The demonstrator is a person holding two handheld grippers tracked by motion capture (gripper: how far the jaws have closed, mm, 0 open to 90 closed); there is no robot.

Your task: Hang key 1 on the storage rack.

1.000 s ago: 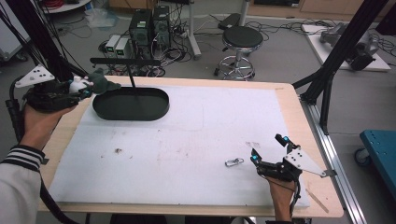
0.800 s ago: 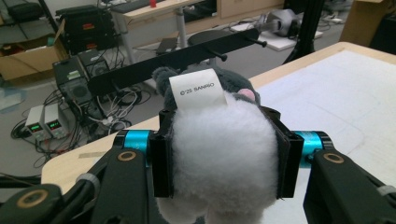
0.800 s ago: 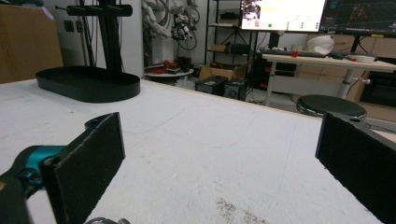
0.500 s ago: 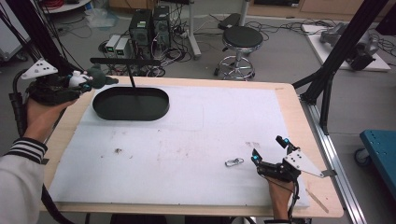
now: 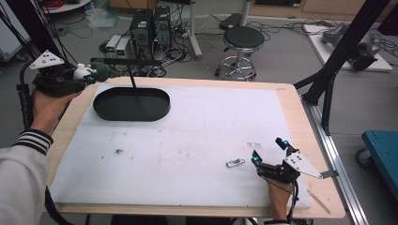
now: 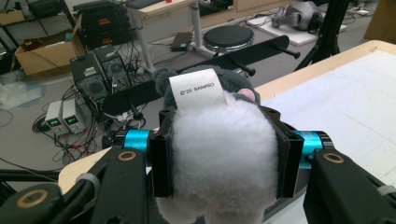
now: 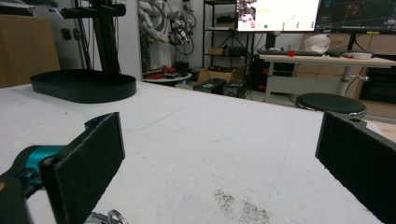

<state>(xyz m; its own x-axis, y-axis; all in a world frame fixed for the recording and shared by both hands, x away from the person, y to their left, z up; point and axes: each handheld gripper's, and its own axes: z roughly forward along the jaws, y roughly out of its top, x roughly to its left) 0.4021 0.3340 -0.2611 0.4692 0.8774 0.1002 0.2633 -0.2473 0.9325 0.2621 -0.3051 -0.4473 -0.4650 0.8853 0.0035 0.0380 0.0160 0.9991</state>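
Observation:
My left gripper [image 5: 87, 75] hangs over the table's far left corner, just left of a black oval tray [image 5: 131, 104]. It is shut on a white and grey plush toy [image 5: 83, 71]. In the left gripper view the pads squeeze the plush toy [image 6: 219, 154] from both sides, and a white label sticks up from it. My right gripper [image 5: 268, 152] rests near the front right of the white mat, open with nothing between its fingers. A small metal key ring [image 5: 235, 162] lies on the mat just left of it, and the key ring [image 7: 109, 217] sits by the left jaw in the right gripper view.
A thin post rises from the tray and carries a black horizontal bar [image 5: 126, 61] near the plush toy. The white mat [image 5: 197, 140] covers most of the wooden table. Past the far edge, on the floor, stand a stool [image 5: 244, 37], electronics boxes [image 5: 150, 26] and cables.
My left hand has carried the plush toy away from me toward the table's far left corner and slightly up. The right gripper has stayed still.

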